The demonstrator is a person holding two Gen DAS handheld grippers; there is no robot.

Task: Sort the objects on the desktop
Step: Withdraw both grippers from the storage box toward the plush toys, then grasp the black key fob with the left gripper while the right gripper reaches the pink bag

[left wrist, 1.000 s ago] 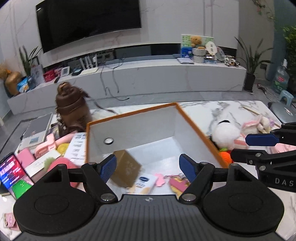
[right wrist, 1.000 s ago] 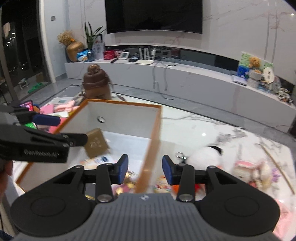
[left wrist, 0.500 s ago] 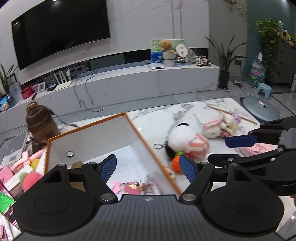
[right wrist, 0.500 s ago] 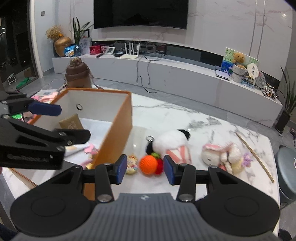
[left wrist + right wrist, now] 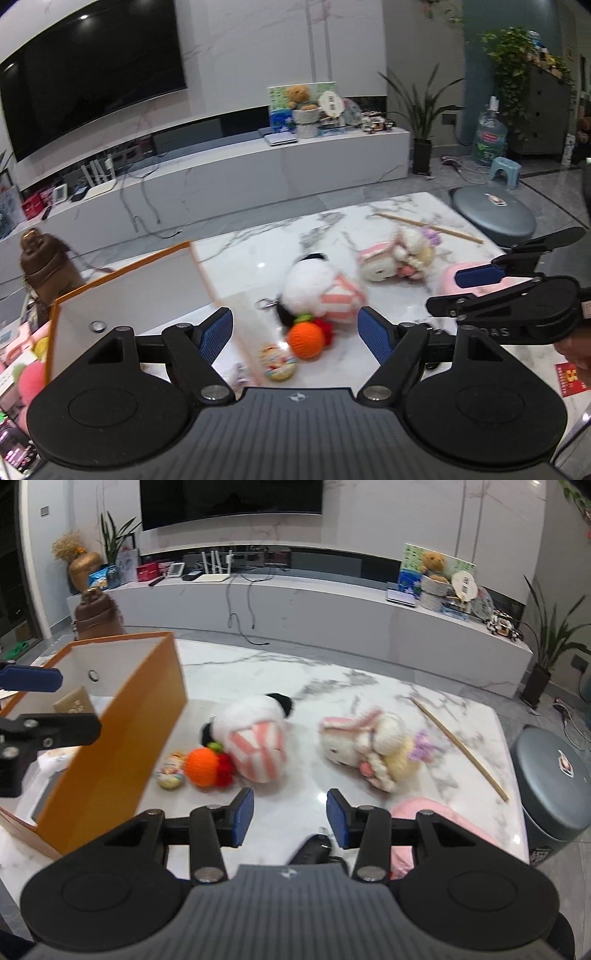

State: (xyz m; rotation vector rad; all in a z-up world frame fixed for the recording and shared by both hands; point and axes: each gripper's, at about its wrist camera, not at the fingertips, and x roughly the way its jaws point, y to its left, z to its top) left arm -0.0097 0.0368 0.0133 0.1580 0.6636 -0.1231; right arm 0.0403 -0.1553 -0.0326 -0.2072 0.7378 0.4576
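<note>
My left tool [image 5: 295, 332] is spread wide with nothing between its blue pads, hanging above the marble surface [image 5: 369, 225] beside the orange box [image 5: 125, 284]. Framed between the pads I see the orange knitted ball [image 5: 306, 340], which touches the panda plush [image 5: 317, 291] behind it; a small painted egg-like toy [image 5: 277, 362] lies just beside the ball, close to the box wall. My right tool [image 5: 290, 818] is also spread and empty, over bare marble in front of the plush toys. A dark object [image 5: 312, 849] lies right under it, too blurred for me to identify. Further right I see the pink-and-white bunny plush [image 5: 365, 746], a pink item [image 5: 439, 819] near the right pad, and a thin wooden stick [image 5: 460, 747]. Inside the box a tan card [image 5: 72, 705] leans against the wall.
</note>
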